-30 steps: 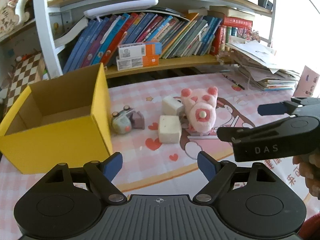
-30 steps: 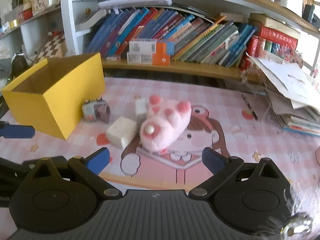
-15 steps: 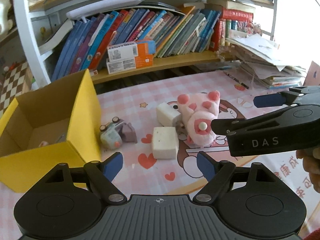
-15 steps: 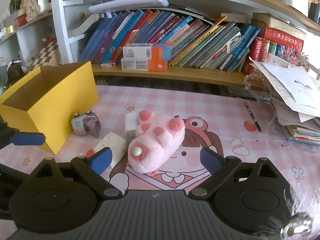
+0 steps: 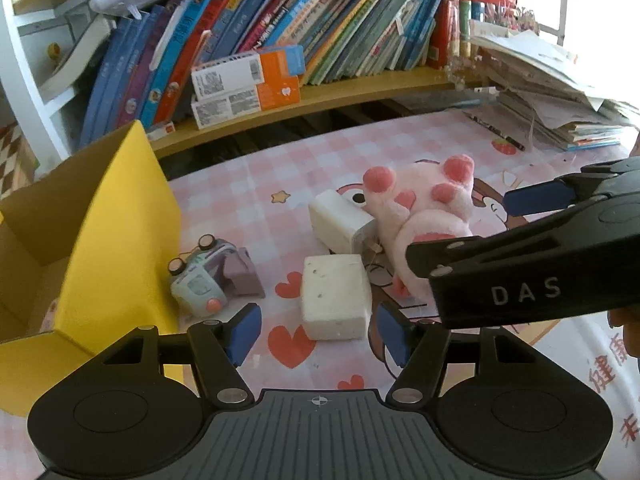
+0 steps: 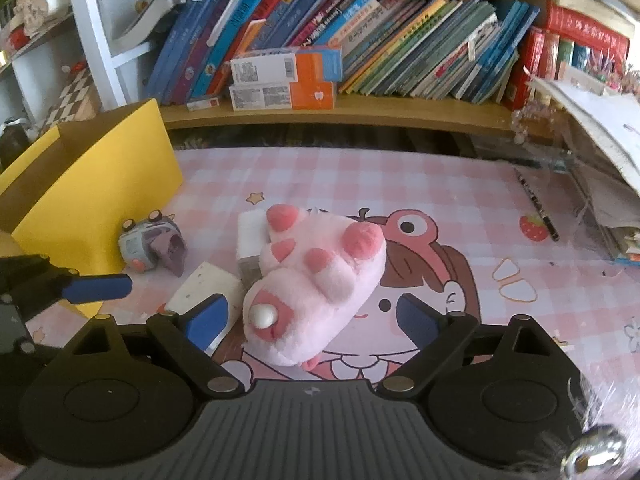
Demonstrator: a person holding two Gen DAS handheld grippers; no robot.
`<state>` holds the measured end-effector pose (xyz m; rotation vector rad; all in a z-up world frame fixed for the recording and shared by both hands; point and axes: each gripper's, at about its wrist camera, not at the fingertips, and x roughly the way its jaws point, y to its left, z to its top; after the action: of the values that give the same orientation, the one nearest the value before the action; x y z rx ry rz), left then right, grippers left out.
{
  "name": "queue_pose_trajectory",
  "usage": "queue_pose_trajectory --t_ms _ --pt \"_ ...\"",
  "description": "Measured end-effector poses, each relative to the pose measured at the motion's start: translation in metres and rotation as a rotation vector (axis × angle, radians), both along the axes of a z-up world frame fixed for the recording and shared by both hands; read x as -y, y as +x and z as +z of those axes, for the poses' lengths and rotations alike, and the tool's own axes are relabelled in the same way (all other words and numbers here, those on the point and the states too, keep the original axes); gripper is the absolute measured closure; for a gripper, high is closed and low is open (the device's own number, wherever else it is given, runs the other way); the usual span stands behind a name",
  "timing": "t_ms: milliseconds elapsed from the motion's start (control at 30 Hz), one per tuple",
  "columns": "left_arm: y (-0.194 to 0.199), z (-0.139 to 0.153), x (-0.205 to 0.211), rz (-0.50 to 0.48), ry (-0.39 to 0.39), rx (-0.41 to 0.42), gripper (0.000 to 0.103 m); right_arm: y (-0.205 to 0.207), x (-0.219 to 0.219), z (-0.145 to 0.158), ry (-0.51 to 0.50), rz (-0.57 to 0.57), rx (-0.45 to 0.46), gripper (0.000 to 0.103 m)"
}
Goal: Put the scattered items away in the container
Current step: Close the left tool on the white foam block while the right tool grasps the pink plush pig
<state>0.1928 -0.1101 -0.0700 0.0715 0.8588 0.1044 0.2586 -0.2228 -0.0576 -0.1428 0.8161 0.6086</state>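
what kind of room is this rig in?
Probably a child's room or home study: a bookshelf of children's books, a pink cartoon table mat, and a plush toy lying near a yellow box.

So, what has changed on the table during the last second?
Both grippers moved forward: the left gripper toward the near white block, the right gripper toward the pink plush toy. Both are open; nothing is grasped. The toys and the yellow box kept their places.

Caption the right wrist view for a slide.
Open right gripper straddles pink plush toy on the checked mat, yellow box waiting at left.
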Motion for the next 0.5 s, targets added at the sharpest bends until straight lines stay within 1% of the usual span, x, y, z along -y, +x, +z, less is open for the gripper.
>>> queue_pose_trajectory --t_ms 200,300,433,500 --pt "0.013 -0.013 0.001 -0.005 0.004 -0.025 0.039 0.013 -0.005 -0.008 0.001 -0.018 -0.037 0.013" --pt "0.018 -0.018 0.001 -0.006 0.003 -0.034 0.044 0.017 -0.005 -0.012 0.001 -0.027 -0.048 0.014" --pt "0.024 -0.022 0.001 -0.007 -0.001 -0.039 0.045 0.020 -0.007 -0.016 -0.005 -0.028 -0.062 0.015" --pt "0.025 -0.024 0.000 -0.009 -0.005 -0.041 0.047 0.021 -0.009 -0.017 -0.008 -0.025 -0.067 0.017"
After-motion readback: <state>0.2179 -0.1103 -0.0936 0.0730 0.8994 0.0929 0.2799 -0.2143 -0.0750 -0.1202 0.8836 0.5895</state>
